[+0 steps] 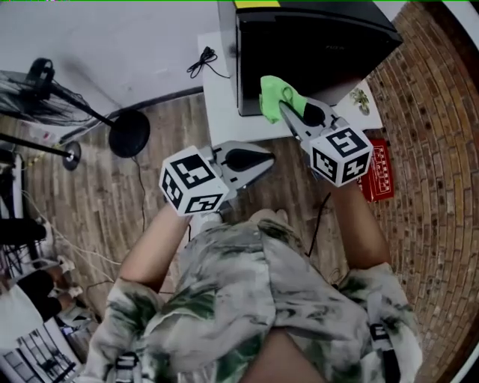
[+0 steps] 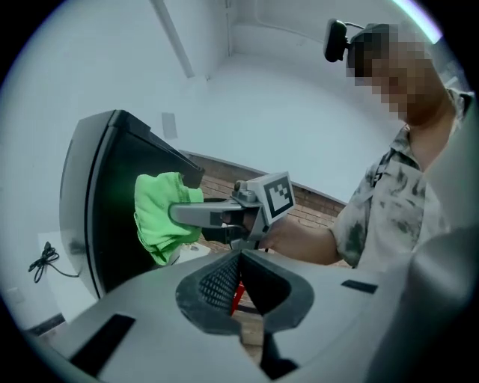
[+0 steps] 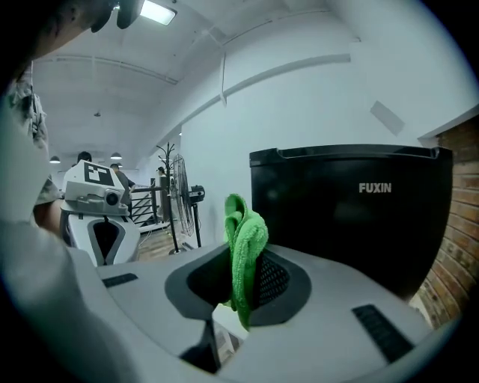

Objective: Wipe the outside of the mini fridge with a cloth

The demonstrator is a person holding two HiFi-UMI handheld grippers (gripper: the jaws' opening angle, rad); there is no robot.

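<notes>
While brick floor point(image 1: 438, 112) lies right (wood point(image 1: 112, 206) left), mini fridge point(image 1: 314, 45) tops table point(image 1: 223, 105).

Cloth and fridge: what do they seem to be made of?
The cloth looks like soft, fuzzy, bright-green fabric, likely microfibre, since it bunches and folds. The fridge has a smooth, glossy black shell that reflects the green. It could be painted metal or plastic; I cannot tell which.

Cool light from a ceiling lamp point(image 3: 157, 12); the mini fridge point(image 2: 105, 247) mirrors the green cloth point(image 2: 159, 213); gripper views bulge, corners black.
</notes>
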